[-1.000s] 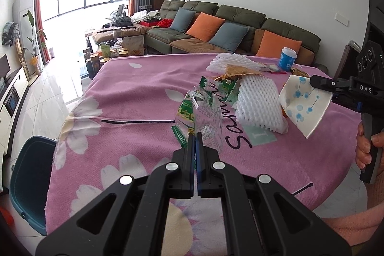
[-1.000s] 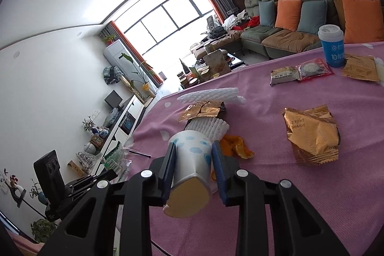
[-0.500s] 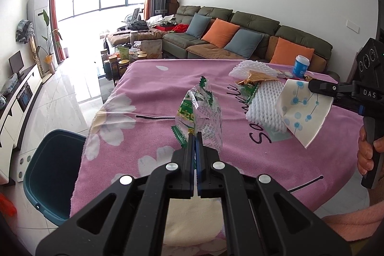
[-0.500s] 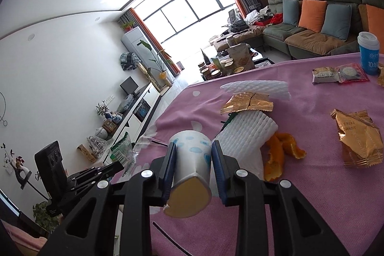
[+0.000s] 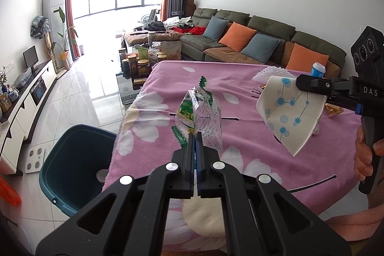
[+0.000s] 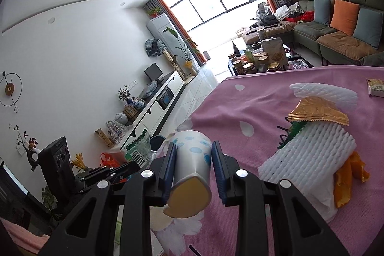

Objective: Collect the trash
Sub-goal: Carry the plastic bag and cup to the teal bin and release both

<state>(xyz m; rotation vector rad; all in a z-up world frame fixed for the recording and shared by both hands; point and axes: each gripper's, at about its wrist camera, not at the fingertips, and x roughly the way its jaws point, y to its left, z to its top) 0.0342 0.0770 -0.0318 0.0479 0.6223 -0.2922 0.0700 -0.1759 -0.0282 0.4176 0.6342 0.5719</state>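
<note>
Both claws shifted toward table edge (image 5: pixel 112 155), bin (image 5: pixel 72 172) nearer.

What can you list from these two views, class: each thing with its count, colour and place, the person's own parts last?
plastic wrapper: one, clear with green print, pinched in the left hand-held gripper
paper cup: one, white with blue dots, squashed in the right hand-held gripper
bin: one, teal, on the floor beside the table
tablecloth: one, pink with white flowers, over the table
foam nets: two, white, on the cloth
gold wrapper: one, resting on the nearer net
orange peel: orange, beside that net
sofa: one, green, orange and blue cushions
left hand-held gripper: black, shut
right hand-held gripper: black, blue pads
hand: one, on the right gripper's handle
</note>
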